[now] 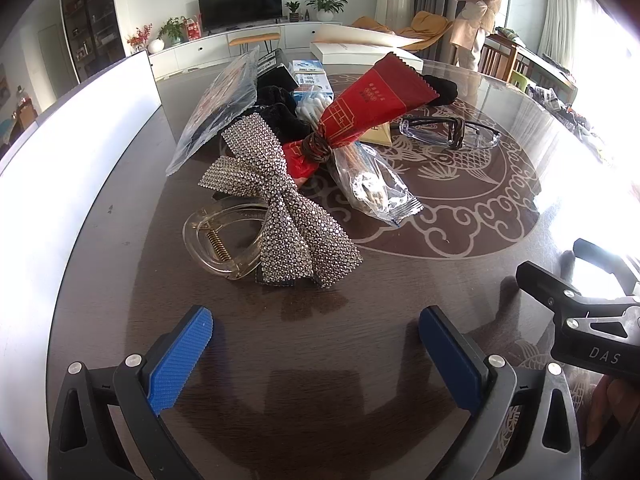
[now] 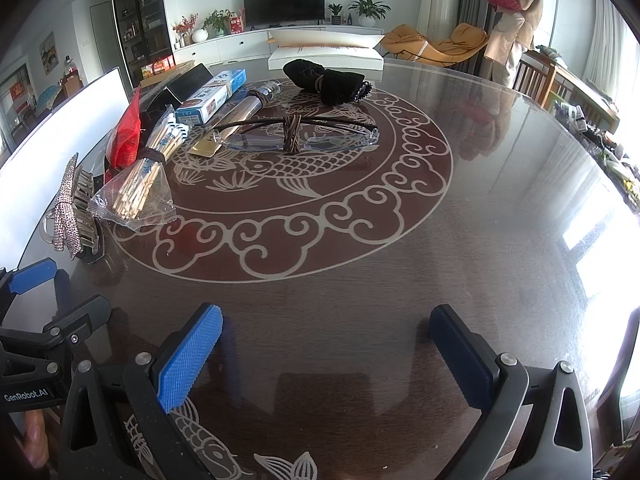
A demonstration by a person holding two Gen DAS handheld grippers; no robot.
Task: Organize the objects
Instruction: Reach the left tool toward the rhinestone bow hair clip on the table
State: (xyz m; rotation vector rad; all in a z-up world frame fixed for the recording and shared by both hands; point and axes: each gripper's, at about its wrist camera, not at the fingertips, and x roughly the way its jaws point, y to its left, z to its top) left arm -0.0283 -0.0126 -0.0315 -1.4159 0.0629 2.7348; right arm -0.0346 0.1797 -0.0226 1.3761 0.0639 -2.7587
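Observation:
A pile of small items lies on the dark round table [image 1: 400, 280]. Nearest my left gripper [image 1: 316, 316] is a rhinestone bow hair clip [image 1: 280, 208] on a clear claw clip [image 1: 218, 240]. Behind them are a red packet [image 1: 372, 100], a clear bag of toothpicks [image 1: 372, 184], cotton swabs [image 1: 312, 108] and clear glasses [image 1: 452, 132]. The left gripper stands open and empty, short of the bow. In the right wrist view, my right gripper [image 2: 326, 314] is open over bare table, with the glasses [image 2: 296, 136] far ahead and the toothpick bag [image 2: 136, 192] ahead to the left.
A white box [image 1: 80, 128] stands along the table's left edge, another white box [image 2: 324, 58] at the far edge. A black pouch [image 2: 328, 78], a blue carton [image 2: 216, 96] and a clear tube [image 2: 256, 100] lie beyond the glasses. A person [image 2: 516, 20] stands at the back right.

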